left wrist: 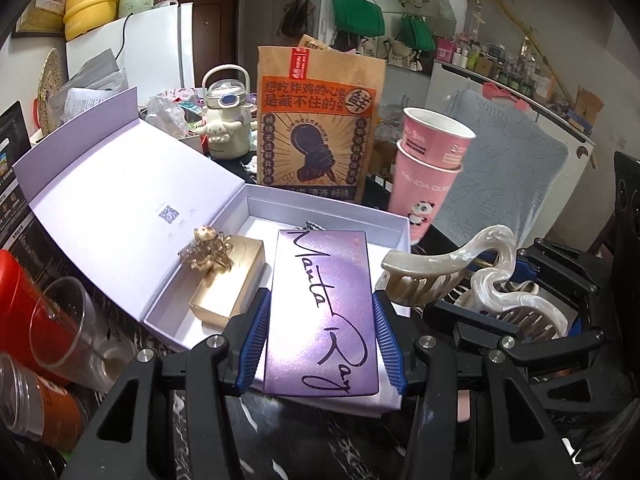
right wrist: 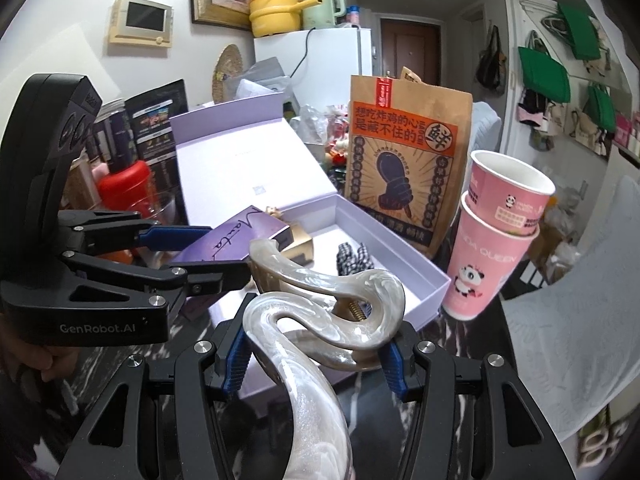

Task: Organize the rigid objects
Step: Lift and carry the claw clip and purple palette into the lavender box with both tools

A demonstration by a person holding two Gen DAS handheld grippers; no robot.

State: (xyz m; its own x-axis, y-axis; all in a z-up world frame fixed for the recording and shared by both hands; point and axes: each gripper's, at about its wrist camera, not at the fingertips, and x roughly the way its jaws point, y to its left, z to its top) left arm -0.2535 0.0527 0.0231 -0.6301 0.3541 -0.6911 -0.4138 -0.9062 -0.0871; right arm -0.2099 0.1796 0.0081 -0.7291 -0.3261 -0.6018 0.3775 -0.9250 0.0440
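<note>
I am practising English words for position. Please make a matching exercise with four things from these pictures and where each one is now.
Things:
1. purple case
2. pearly hair claw
3. gold box
4. pink paper cups

Places:
A. standing on the table, right of the lavender box
B. lying inside the lavender box
C. clamped in the left gripper
D. clamped in the right gripper

Pairs: 1-C, 2-D, 3-B, 4-A

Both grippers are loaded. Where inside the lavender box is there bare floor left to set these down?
Bare floor in the lavender box lies right of the checkered bow, along the right wall. The left side is crowded: the gold box sits there, and the purple case hangs above it.
</note>
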